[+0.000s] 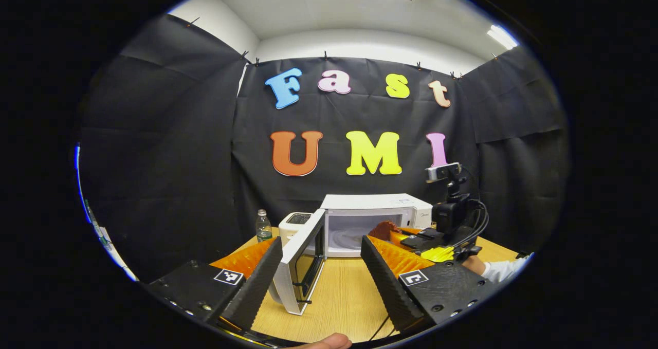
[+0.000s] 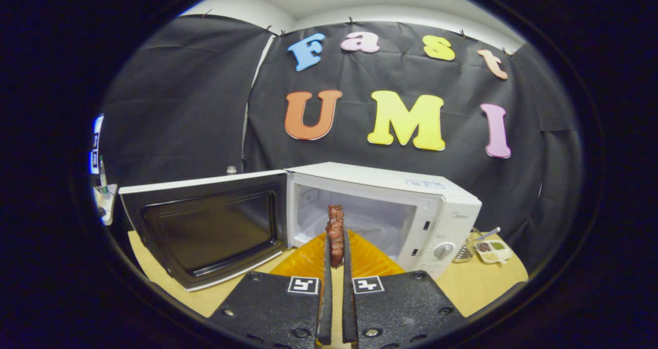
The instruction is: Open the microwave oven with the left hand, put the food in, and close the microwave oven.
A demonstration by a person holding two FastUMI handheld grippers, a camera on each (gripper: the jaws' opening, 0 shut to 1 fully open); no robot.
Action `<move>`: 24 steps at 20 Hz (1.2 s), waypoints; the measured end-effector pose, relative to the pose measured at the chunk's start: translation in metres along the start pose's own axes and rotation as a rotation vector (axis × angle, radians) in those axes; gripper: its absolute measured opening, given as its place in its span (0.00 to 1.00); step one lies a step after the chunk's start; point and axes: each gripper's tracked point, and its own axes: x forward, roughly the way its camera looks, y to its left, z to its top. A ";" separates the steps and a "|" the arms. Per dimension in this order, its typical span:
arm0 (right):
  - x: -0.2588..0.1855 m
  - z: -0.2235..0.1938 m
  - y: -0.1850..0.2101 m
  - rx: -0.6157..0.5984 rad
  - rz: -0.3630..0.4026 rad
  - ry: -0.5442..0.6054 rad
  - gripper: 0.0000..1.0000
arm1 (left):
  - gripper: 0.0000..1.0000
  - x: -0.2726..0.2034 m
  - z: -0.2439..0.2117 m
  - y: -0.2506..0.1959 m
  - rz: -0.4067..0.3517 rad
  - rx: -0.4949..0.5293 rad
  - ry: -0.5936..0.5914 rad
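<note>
The white microwave stands on the wooden table with its door swung wide open to the left. A brown slab of meat stands on edge just in front of the open cavity, and my right gripper is shut on it. In the left gripper view that right gripper hovers at the microwave's mouth, held by a hand in a white sleeve. My left gripper is open, back from the door, with the door's edge between its fingers but untouched.
A plastic water bottle and a small white appliance stand left of the microwave. A small tray of food with a metal utensil sits to the microwave's right. The wooden table runs toward me.
</note>
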 end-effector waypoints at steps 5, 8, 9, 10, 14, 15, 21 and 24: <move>0.070 -0.013 0.003 0.132 -0.097 0.035 0.11 | 0.94 -0.004 0.013 0.005 -0.001 0.015 -0.028; 0.109 -0.022 0.000 0.218 -0.162 0.058 0.11 | 0.94 -0.008 0.023 0.021 0.032 -0.027 -0.054; 0.120 -0.024 -0.003 0.240 -0.184 0.054 0.11 | 0.94 -0.010 0.026 0.025 0.049 -0.028 -0.066; 0.133 -0.025 -0.004 0.253 -0.204 0.053 0.11 | 0.94 -0.014 0.028 0.030 0.064 -0.023 -0.079; 0.170 -0.041 -0.005 0.330 -0.274 0.092 0.12 | 0.94 -0.016 0.025 0.034 0.072 -0.004 -0.089; 0.176 -0.048 -0.008 0.366 -0.297 0.106 0.12 | 0.94 -0.015 0.024 0.032 0.063 -0.006 -0.086; 0.205 -0.071 -0.026 0.549 -0.359 0.105 0.12 | 0.93 -0.003 0.012 0.015 -0.011 -0.042 -0.033; 0.213 -0.082 -0.034 0.634 -0.369 0.112 0.12 | 0.94 0.008 0.006 0.016 -0.006 -0.032 -0.019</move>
